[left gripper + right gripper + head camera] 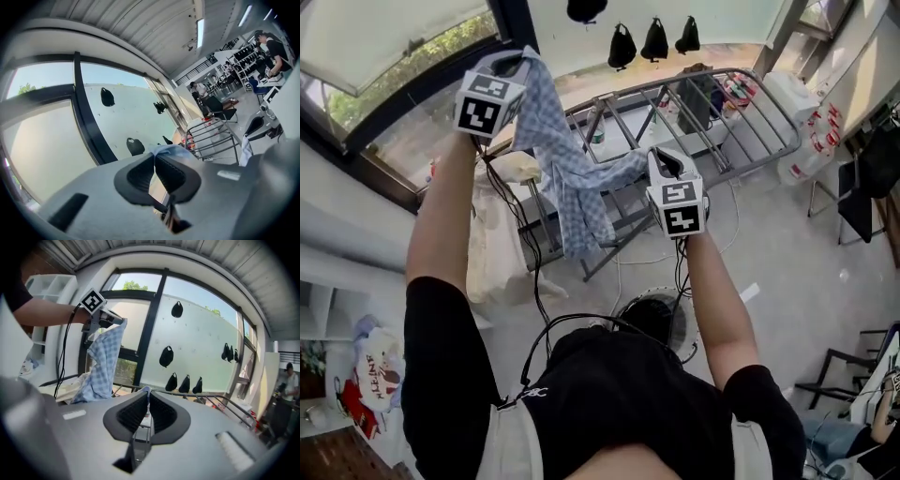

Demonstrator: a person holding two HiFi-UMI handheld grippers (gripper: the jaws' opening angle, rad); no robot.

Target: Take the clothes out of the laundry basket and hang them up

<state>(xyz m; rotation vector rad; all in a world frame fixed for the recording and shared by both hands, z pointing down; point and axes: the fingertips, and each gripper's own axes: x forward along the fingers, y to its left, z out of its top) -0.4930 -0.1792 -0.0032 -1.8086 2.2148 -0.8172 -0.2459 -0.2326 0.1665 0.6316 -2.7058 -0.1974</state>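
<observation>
Left tongs (521,62) and right tongs (662,161) each clamp an end of the blue checked cloth (572,178), held above the drying rack (750,103).

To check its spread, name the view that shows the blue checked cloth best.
The head view: the whole blue checked cloth hangs between the left gripper and right gripper. The left gripper view shows just a pinched edge; the right gripper view, the part hanging from the left gripper.

A big open workroom, not a home: ribbed metal ceiling (140,26) with a strip light (200,33), tall windows (201,338), bare grey floor (773,248), office chairs (216,104), a person at a desk (274,47), and a drying rack (670,86).
</observation>
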